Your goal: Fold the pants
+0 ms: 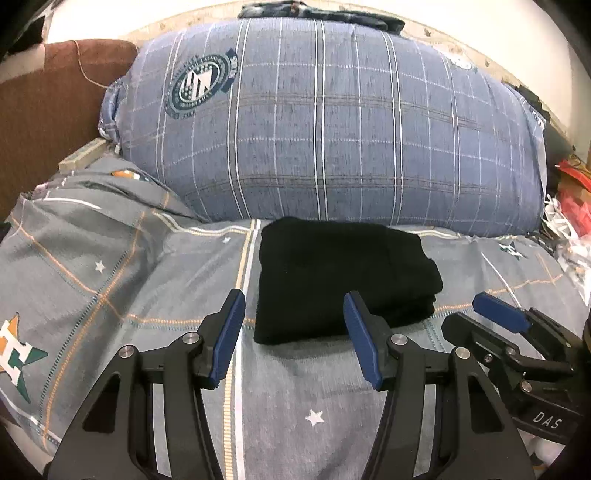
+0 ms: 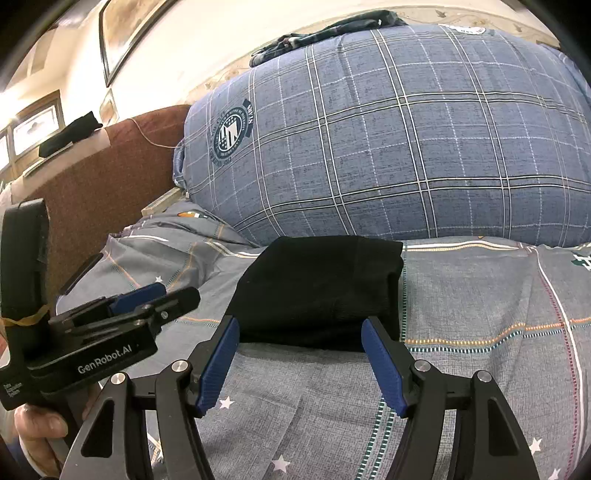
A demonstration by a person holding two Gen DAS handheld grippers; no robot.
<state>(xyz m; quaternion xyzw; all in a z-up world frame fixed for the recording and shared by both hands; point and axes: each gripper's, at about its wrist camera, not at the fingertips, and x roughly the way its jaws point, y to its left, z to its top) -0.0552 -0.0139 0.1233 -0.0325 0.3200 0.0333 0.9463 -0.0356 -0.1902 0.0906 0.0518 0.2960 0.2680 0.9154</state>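
The black pants (image 1: 340, 277) lie folded into a compact rectangle on the grey patterned bedsheet (image 1: 110, 280), just in front of a large blue plaid pillow (image 1: 332, 129). They also show in the right wrist view (image 2: 321, 288). My left gripper (image 1: 293, 306) is open and empty, its blue pads just short of the pants' near edge. My right gripper (image 2: 299, 332) is open and empty, also just short of the near edge. The right gripper shows at the right in the left wrist view (image 1: 502, 314). The left gripper shows at the left in the right wrist view (image 2: 147, 295).
A brown headboard (image 2: 103, 177) stands at the left. Dark clothes (image 1: 321, 14) lie on top of the pillow. Red and white clutter (image 1: 569, 206) sits at the bed's right side. A framed picture (image 2: 122, 26) hangs on the wall.
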